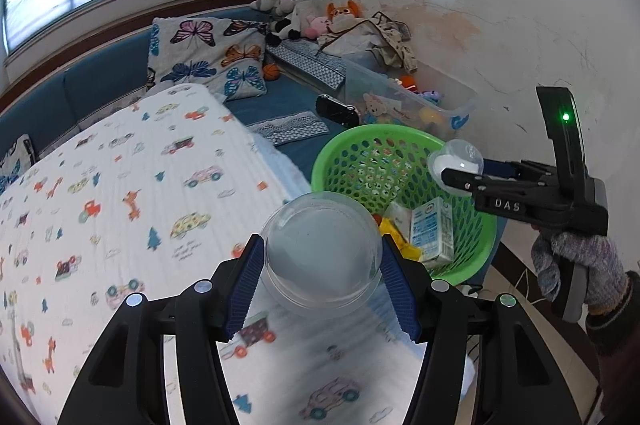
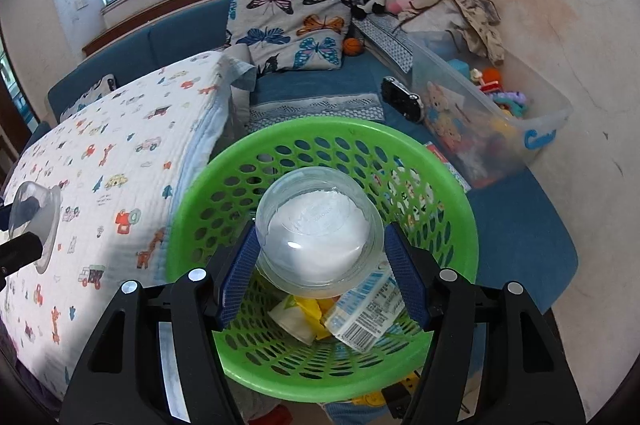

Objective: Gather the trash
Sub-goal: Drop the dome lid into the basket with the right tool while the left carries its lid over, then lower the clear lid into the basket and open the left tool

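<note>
We are at the drop-off step. Our right gripper (image 2: 320,257) holds a clear plastic cup with a white bottom (image 2: 318,237) between its blue pads, poised over the green basket (image 2: 460,221), which stands past the patterned bedspread's (image 2: 120,153) right edge. Our left gripper (image 1: 322,277) clamps a second clear cup (image 1: 322,249) above that same edge, just short of the basket. Next, we judge, the right jaws must spread to release, then the left follows. We count two cups, two grippers, one basket, one milk carton (image 2: 366,309) inside.
</note>
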A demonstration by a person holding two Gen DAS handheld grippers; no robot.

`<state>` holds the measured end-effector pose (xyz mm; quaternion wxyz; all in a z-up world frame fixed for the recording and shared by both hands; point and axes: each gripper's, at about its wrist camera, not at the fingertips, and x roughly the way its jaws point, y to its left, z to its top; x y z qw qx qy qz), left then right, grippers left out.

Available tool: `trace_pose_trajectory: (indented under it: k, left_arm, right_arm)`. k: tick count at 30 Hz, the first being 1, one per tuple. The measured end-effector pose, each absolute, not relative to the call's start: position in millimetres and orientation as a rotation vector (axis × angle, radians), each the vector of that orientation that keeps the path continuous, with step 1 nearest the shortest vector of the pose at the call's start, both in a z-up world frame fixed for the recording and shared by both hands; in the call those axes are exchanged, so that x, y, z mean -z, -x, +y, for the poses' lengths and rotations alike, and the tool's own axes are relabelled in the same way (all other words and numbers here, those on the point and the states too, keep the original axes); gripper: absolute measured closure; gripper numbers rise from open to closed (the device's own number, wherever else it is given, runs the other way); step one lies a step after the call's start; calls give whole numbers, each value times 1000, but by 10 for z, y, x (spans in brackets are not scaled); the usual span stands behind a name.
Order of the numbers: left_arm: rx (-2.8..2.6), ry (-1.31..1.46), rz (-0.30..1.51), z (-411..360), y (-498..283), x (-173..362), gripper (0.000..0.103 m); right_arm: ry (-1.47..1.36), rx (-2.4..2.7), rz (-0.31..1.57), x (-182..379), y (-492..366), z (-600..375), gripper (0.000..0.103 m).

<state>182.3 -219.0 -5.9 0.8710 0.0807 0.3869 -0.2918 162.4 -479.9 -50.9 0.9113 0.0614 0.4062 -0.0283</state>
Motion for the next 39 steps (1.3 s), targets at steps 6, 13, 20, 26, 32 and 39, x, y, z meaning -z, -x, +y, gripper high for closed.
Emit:
trace_pose_trajectory:
  k: [6, 13, 20, 26, 32, 39]
  left_arm:
    - [631, -187, 814, -2422, -1916, 67, 46]
    - [662, -202, 832, -2691, -2022, 108, 46]
    - [687, -222, 856, -2992, -2096, 200, 46]
    - [699, -232, 889, -3218, -2153, 311, 46]
    - [713, -250, 903, -3385, -2155, 400, 46]
    - [713, -252, 906, -3445, -2163, 459, 45]
  right_arm:
    - [-153, 67, 820, 492, -1562, -4913, 33]
    - [-151, 69, 792, 395, -1424, -4974, 33]
    - [-162, 85, 785, 377, -1269, -5034, 33]
    - [-177, 93, 774, 366, -1135, -5096, 33]
    - [-195, 99, 770, 378, -1064, -5168, 33]
    - [-211, 97, 763, 397, -977, -5150, 33]
